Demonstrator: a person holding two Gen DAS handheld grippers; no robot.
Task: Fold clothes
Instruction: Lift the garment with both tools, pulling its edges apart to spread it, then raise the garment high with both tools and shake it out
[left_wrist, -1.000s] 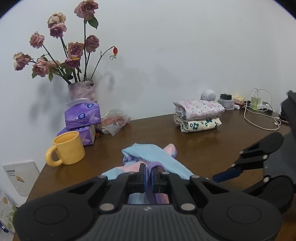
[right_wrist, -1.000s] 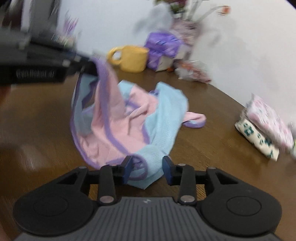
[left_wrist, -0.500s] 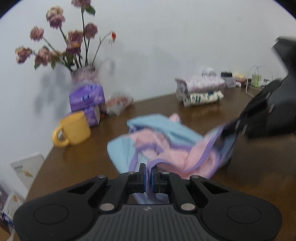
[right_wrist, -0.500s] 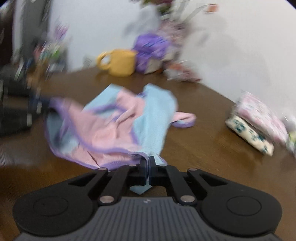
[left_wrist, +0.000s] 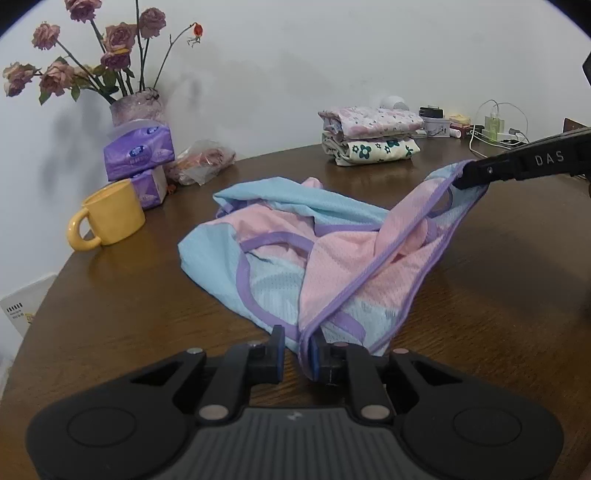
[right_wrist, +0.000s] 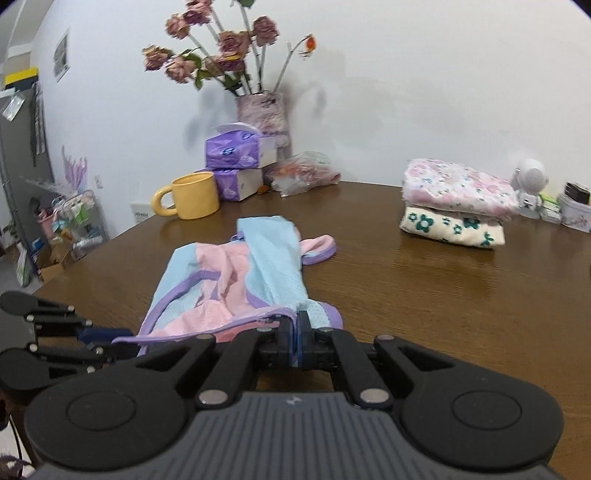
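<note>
Left wrist view. Item: pink-and-blue mesh garment with purple trim (left_wrist: 295, 254), crumpled on your round dark wooden table (left_wrist: 129, 317), not yet folded. Your left gripper (left_wrist: 295, 352): jaws have just been opening, purple hem between them, lying against one pad only; grip released. Your right gripper (left_wrist: 469, 177) lifts the opposite hem clear of the table. Done: two folded floral garments (left_wrist: 371, 134), stacked at the far edge. Nearby: yellow ceramic mug (left_wrist: 110, 214).

Right wrist view. Your right gripper (right_wrist: 296, 338): clenched on the garment's (right_wrist: 240, 280) blue-and-purple edge. Left gripper (right_wrist: 107, 341) at the hem's other end. Left to do, in my judgement: spread flat, fold, stack.
</note>
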